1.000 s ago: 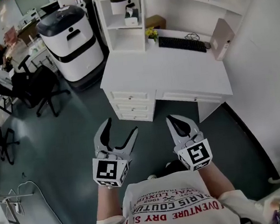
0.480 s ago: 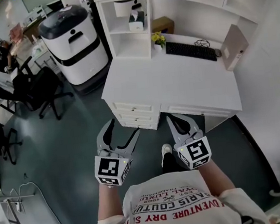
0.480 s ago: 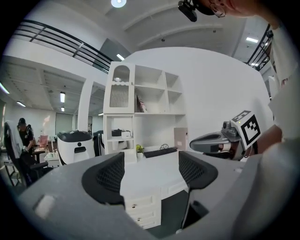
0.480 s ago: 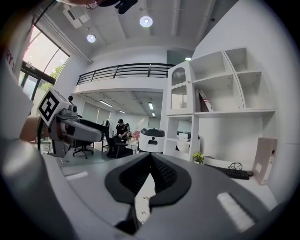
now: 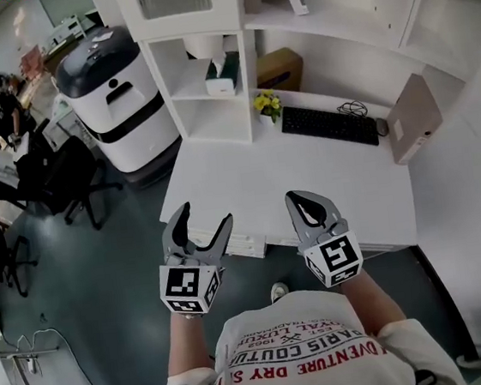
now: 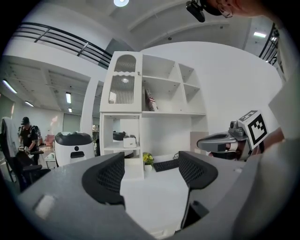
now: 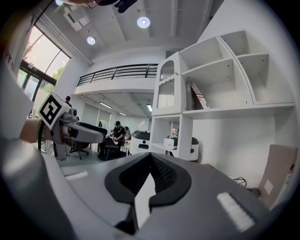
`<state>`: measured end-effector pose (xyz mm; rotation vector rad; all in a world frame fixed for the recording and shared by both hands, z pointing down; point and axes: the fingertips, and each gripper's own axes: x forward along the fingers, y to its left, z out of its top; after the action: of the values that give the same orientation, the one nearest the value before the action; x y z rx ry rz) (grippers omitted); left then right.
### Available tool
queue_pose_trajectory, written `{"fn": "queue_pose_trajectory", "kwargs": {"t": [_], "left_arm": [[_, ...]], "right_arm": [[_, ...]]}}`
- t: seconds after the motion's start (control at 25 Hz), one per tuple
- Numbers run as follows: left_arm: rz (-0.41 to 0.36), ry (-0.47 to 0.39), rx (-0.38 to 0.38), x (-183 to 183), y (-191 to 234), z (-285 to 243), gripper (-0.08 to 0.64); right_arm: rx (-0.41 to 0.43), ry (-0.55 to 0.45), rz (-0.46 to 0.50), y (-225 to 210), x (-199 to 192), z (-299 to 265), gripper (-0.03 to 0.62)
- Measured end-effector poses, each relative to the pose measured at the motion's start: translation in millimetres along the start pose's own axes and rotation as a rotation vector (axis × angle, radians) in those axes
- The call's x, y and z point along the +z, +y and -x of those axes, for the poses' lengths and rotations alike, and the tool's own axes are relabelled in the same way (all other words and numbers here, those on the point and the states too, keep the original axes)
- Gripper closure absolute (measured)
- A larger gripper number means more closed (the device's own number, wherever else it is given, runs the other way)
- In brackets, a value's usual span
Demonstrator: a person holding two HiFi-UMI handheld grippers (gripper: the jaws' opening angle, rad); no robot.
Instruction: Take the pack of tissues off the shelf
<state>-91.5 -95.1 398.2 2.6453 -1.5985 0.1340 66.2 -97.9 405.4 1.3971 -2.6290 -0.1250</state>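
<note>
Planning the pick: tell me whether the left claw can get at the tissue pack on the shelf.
Probably, after moving closer. The left claw is open and empty, the tissue pack sits in an open-fronted shelf, but the desk top lies between them.

White desk [image 5: 291, 181] bears keyboard [image 5: 329, 125] and flowers [image 5: 266, 103]; its shelf [image 5: 197, 95] bears the pack of tissues [image 5: 221, 73].

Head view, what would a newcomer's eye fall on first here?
Two grey hand-held grippers with black-and-white marker cubes dominate the foreground: the left gripper with jaws open and empty, the right gripper with jaws shut. Beyond them stands a white desk with a white shelf unit. A white-and-green pack of tissues sits in a left cubby, with small yellow flowers and a black keyboard on the desktop below.
</note>
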Motion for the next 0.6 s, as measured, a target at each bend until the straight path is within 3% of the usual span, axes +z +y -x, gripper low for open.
{"fn": "queue_pose_trajectory", "kwargs": {"t": [0.12,0.4,0.6], "left_arm": [[0.013,-0.013,0.018,6,5,-38,0.198],[0.052,0.045,0.07,-4,22,-104,0.197],[0.08,0.009,0.075,13,47,-155,0.196]], "right_arm": [[0.008,-0.006,-0.002,-30,-3,-20,0.592],[0.033,0.009,-0.019,-75,-13,-59,0.591],[0.036,0.028,-0.029,-94,-17,-87,0.591]]}}
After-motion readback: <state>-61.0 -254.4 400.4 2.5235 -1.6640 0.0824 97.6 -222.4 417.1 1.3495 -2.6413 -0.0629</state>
